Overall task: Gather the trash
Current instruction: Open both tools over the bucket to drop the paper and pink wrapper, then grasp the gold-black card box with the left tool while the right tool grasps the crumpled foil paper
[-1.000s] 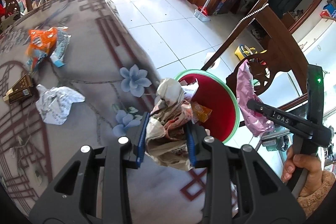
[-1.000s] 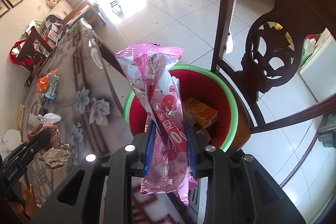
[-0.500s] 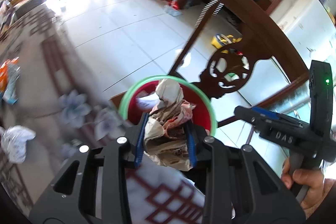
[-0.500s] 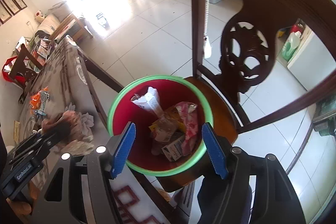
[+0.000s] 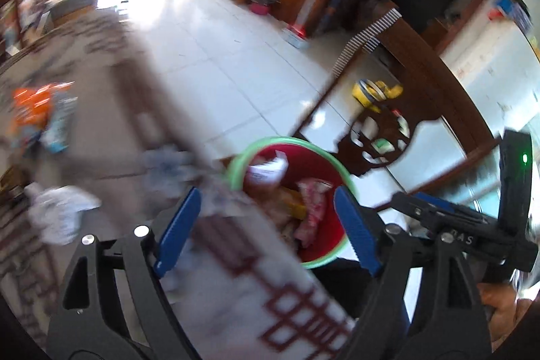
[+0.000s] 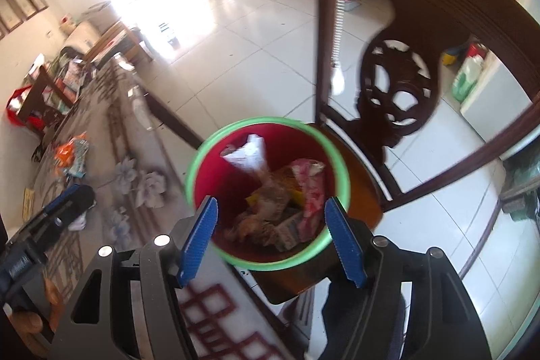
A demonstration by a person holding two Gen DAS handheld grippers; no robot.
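A red bin with a green rim point(image 5: 287, 140) point(image 6: 263, 120) stands on a chair seat beside the table. Inside lie a pink wrapper point(image 6: 308, 188) point(image 5: 312, 201), a white carton point(image 6: 248, 154) and a crumpled brown paper wad point(image 6: 266, 203). My left gripper point(image 5: 266, 194) hovers over the table edge and the bin; its jaws are opening with nothing between them. My right gripper point(image 6: 270, 201) stands open above the bin, also empty. Orange and blue wrappers point(image 5: 37, 107) point(image 6: 69, 152) and crumpled white paper point(image 5: 57, 208) lie on the table.
A carved dark wooden chair point(image 5: 381, 137) point(image 6: 398, 90) rises behind the bin. The patterned tablecloth point(image 6: 135, 140) runs away to the left. A person's hand point(image 5: 499, 302) holds the right gripper. White tiled floor lies beyond.
The left gripper carried the crumpled paper wad over the bin, then opened and let it go. The right gripper opened and dropped the pink wrapper into the bin. The left view is blurred by motion.
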